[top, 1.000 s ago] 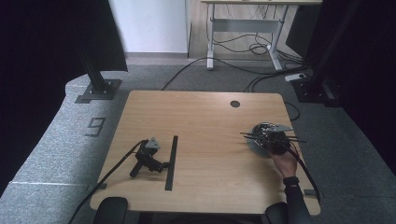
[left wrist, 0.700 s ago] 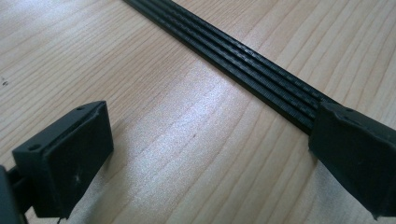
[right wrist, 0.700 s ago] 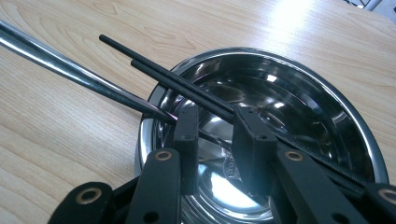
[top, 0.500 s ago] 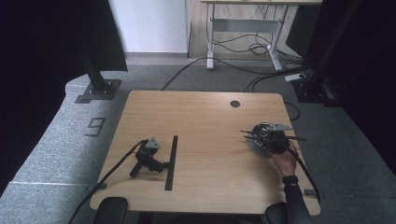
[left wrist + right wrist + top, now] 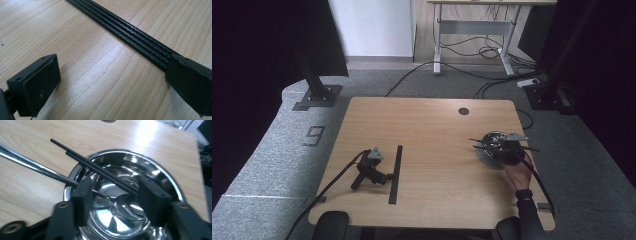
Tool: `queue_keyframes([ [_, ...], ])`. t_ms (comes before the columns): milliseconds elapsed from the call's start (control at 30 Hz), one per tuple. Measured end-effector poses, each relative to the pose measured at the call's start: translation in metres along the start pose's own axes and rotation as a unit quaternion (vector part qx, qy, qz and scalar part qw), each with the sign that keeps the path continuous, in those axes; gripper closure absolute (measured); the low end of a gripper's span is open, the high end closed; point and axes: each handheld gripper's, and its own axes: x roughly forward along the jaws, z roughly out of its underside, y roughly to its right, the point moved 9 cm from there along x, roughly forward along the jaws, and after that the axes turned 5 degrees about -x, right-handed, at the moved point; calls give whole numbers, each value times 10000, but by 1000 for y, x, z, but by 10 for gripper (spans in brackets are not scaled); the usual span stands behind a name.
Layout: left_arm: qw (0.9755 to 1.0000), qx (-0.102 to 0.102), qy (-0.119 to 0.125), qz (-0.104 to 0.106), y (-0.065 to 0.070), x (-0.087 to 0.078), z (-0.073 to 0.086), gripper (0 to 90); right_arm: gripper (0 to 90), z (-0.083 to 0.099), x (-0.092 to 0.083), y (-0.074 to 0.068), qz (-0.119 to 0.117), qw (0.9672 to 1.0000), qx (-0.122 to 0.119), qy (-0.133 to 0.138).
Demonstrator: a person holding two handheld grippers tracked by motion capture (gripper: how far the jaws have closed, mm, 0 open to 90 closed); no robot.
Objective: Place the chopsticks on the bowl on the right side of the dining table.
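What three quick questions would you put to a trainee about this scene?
1. True or false: the left claw lies on the table with no hand on it, beside the black strip.
2. What rests in the steel bowl? A: black sticks and a metal utensil. B: a sponge. C: a cup.
3. Does the right claw grip anything?

Key: 1 true. 2 A. 3 No: its jaws have just been opening, and the black sticks pass between them with the pads standing clear.
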Motion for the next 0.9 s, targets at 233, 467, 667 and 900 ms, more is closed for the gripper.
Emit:
queue_keyframes([
  [233, 10000, 0, 1, 0, 0, 0, 0, 0, 180, 9, -9, 18, 440, 9989, 121, 100],
  [467, 10000, -4, 2, 0, 0, 0, 0, 0, 87, 22, -18, 41, 656, 9961, 564, 151],
  [667, 10000, -6, 0, -5, 0, 0, 0, 0, 0, 33, -23, 59, 889, 9928, 778, 180],
  [900, 10000, -5, 3, 0, 0, 0, 0, 0, 0, 43, -25, 73, 1054, 9893, 957, 307],
])
